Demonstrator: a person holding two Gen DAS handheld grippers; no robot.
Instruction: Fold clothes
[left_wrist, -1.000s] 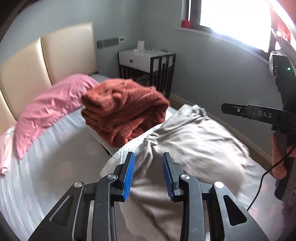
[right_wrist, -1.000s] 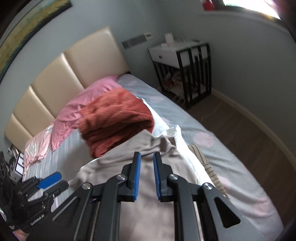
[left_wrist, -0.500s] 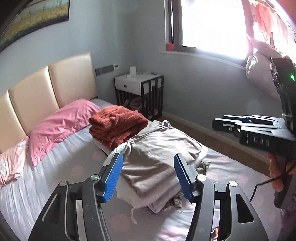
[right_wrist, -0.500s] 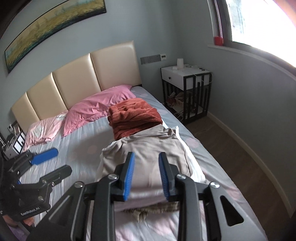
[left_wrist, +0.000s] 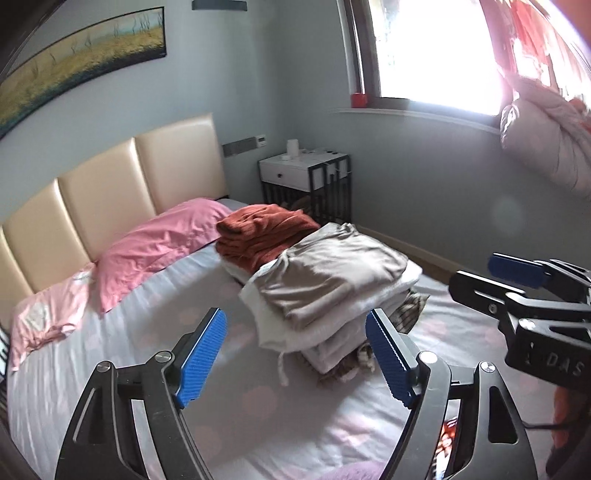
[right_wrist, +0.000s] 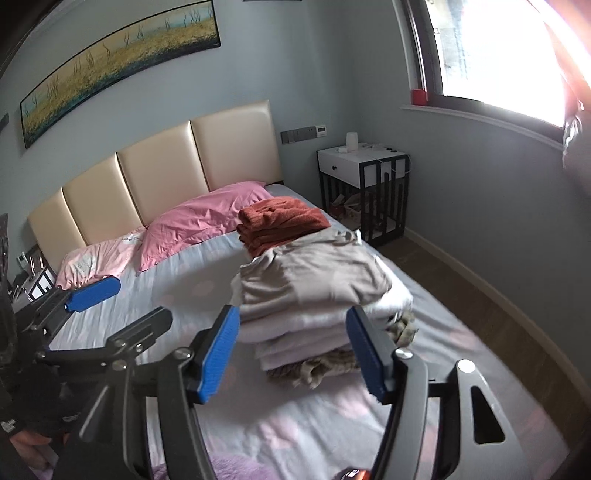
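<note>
A folded beige garment (left_wrist: 332, 280) lies on top of a stack of folded white and patterned clothes (left_wrist: 343, 343) on the bed; it also shows in the right wrist view (right_wrist: 310, 280). A folded rust-red blanket (left_wrist: 266, 232) sits behind the stack. My left gripper (left_wrist: 295, 354) is open and empty, held above the bed in front of the stack. My right gripper (right_wrist: 291, 354) is open and empty, also short of the stack. Each gripper shows in the other's view: the right gripper (left_wrist: 517, 280) and the left gripper (right_wrist: 92, 310).
The bed (left_wrist: 240, 417) has a grey dotted sheet, pink pillows (left_wrist: 155, 251) and a beige headboard (right_wrist: 166, 177). A white nightstand (right_wrist: 365, 173) stands by the wall under the window. Wooden floor (right_wrist: 480, 314) runs along the right of the bed.
Both grippers opened wide and pulled back and up from the beige garment, which now lies folded on the stack.
</note>
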